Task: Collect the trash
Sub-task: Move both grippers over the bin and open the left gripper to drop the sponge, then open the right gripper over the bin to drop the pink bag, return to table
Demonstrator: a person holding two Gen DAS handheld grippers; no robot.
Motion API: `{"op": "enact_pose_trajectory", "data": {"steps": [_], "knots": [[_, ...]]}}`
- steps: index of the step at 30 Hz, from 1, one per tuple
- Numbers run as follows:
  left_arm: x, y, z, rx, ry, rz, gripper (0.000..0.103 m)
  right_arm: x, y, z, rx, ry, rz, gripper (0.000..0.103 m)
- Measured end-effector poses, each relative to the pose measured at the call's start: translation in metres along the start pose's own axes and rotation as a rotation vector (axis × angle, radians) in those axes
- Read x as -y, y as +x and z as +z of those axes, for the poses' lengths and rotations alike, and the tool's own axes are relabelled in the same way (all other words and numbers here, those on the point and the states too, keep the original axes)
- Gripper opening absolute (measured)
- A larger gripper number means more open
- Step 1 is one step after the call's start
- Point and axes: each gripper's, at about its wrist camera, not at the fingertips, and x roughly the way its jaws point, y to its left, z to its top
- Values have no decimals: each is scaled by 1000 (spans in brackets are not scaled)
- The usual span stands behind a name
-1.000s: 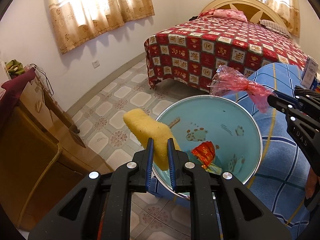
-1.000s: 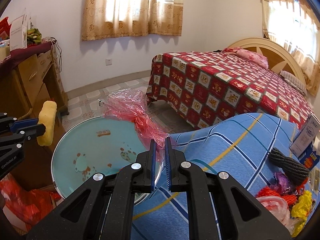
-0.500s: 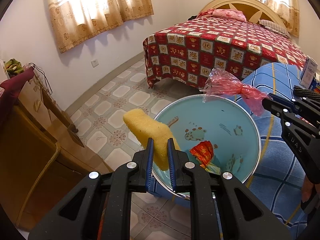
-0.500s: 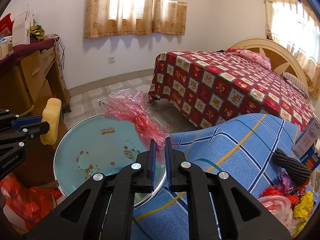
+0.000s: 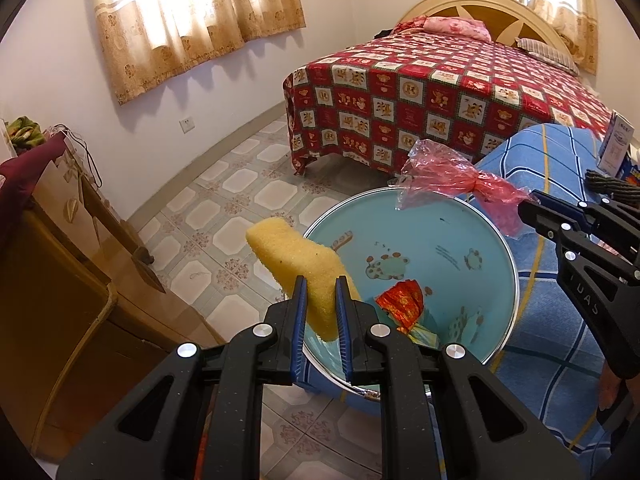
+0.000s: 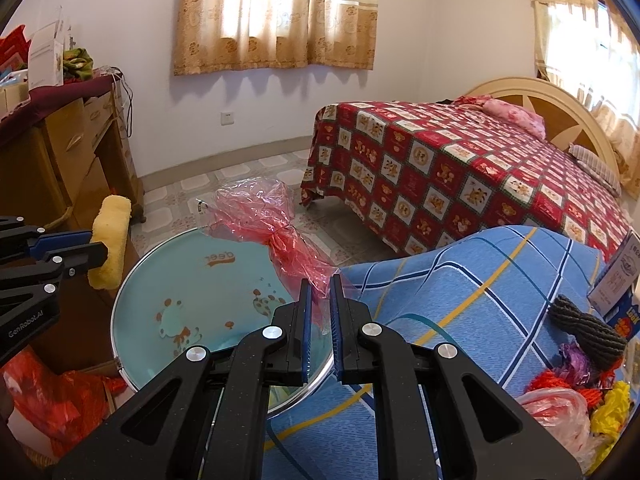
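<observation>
My left gripper (image 5: 321, 282) is shut on a yellow sponge (image 5: 294, 254) and holds it over the near left rim of a round light-blue basin (image 5: 440, 240). A red foil wrapper (image 5: 400, 304) lies inside the basin. My right gripper (image 6: 320, 282) is shut on a crumpled pink plastic bag (image 6: 256, 216) and holds it above the basin (image 6: 192, 280), near its far right rim. In the left wrist view the pink bag (image 5: 444, 176) hangs over the basin's far rim. The sponge also shows in the right wrist view (image 6: 110, 240).
A blue striped cloth (image 6: 460, 292) covers the surface at right, with a dark knitted item (image 6: 584, 328), a box (image 6: 618, 280) and more wrappers and bags (image 6: 568, 396). A wooden cabinet (image 5: 60, 280) stands at left, a bed with a red quilt (image 5: 420, 92) behind. A red bag (image 6: 48, 400) lies low left.
The right gripper has carried the pink bag a little further left, over the basin's rim. The left gripper with the sponge has barely moved.
</observation>
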Motion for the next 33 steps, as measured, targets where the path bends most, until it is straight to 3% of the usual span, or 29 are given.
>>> {"op": "enact_pose_trajectory", "data": {"steps": [10,16,19,23,27,31,33], "knots": [[3,0,0,2,1,-6,15,-1,0,0,-3,-7,6,9],[11,-4,0,21,13,-30,20,-3,0,-2,-6,-3,28,13],[14,-7,1,31,21,-39,31,-2,2,-3,-7,9,30,23],[14,-11,2,44,20,-40,54,0,1,-6,-7,16,29,27],[14,-14,3,58,10,-30,77,4,-3,-8,0,28,25,38],[11,-14,3,58,1,-26,86,12,-15,-14,10,51,-6,53],[11,-14,2,53,-2,-29,88,18,-23,-18,11,65,-28,55]]}}
